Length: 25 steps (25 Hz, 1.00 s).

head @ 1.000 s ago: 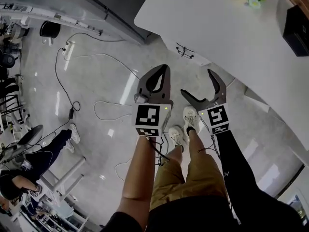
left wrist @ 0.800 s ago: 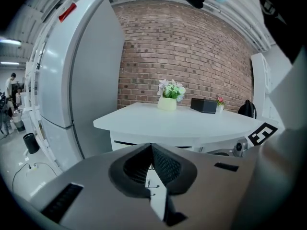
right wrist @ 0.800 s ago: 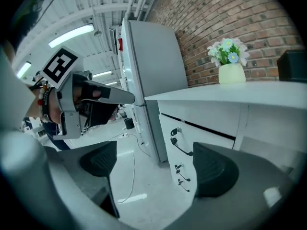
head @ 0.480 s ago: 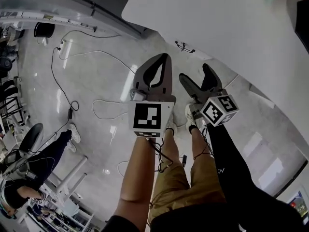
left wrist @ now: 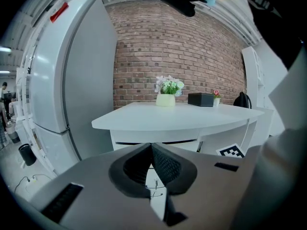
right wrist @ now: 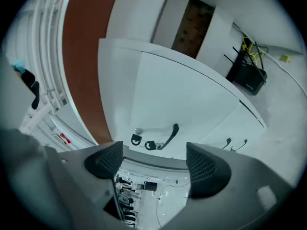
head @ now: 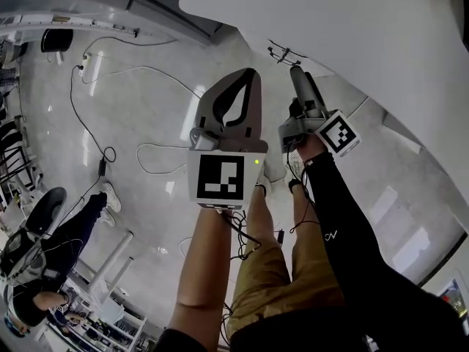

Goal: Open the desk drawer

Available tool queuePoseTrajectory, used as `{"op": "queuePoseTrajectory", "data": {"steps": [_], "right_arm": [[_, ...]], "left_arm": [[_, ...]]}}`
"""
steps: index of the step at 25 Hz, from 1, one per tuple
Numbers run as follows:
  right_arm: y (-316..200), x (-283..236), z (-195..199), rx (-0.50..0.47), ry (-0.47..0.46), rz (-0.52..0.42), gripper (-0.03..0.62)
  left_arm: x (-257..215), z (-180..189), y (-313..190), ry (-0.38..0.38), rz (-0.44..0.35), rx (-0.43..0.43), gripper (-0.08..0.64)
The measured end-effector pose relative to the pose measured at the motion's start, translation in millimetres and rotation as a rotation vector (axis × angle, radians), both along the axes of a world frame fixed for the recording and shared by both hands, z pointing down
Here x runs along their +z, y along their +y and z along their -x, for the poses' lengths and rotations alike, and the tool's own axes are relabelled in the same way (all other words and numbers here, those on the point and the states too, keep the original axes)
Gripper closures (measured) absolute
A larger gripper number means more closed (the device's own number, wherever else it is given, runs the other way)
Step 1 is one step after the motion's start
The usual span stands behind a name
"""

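Observation:
The white desk (head: 352, 28) fills the upper right of the head view, with a small black drawer handle (head: 282, 52) under its edge. In the right gripper view the white drawer front (right wrist: 182, 99) faces me, its black handle (right wrist: 169, 137) just beyond the pads. My right gripper (right wrist: 153, 159) is open, rolled on its side, with its tip (head: 298, 75) just below the handle. Its jaws have just been closing a little, and nothing is between them. My left gripper (head: 250, 75) hangs beside it over the floor, shut and empty, facing the desk (left wrist: 177, 120).
Cables (head: 110, 152) trail over the glossy floor. A tall white refrigerator (left wrist: 62, 95) stands left of the desk. On the desk sit a flower pot (left wrist: 166, 98) and a black box (left wrist: 200, 99). A seated person (head: 44, 248) is at lower left. Two more handles (right wrist: 229, 142) show further right.
The right gripper has rolled onto its side and moved up the picture to the desk edge by the handle, its jaws a little narrower. The left gripper has barely shifted.

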State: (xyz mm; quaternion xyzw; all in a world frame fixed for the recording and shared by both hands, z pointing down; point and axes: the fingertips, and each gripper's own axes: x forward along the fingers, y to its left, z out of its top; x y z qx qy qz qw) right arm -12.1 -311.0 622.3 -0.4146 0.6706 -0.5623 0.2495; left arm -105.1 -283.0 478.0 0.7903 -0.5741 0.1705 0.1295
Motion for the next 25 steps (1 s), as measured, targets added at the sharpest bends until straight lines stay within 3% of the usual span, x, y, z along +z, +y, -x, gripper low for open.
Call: {"op": "queuePoseTrajectory", "data": {"steps": [2,8,10,14,18,20,23,25], "right_arm": [[-5.7,10.3,-3.4,0.048,-0.041,0.055,0.173],[-19.3,27.1,-6.0,0.103,-0.085,0.109,0.187],[-22.6,31.5,-4.5,0.101,-0.08,0.108,0.227],[-29.6,36.7,-0.3,0.088,-0.064,0.097,0.227],[-33.2,37.1,-0.3,0.127,-0.107,0.123,0.229],[-34.7,38.5,-0.3,0.129,-0.104,0.123,0.328],[-38.3,38.6,-1.0,0.125,-0.101,0.113,0.335],[-41.2,37.9,-3.6,0.125,-0.103,0.1,0.398]], "left_arm": [[5.8,1.7,1.3,0.002,0.02,0.0,0.554],[13.2,4.0,-0.9,0.015,0.031,0.006,0.554],[16.1,5.7,-2.5,0.019,0.037,0.002,0.554],[21.5,8.6,-5.3,0.022,0.051,-0.001,0.554],[18.9,7.6,-5.5,0.031,0.031,0.007,0.554],[20.6,8.1,-4.7,0.032,0.034,0.003,0.554],[23.3,8.3,-4.2,0.027,0.045,0.001,0.554],[21.8,6.7,-4.9,0.03,0.04,0.003,0.554]]}}
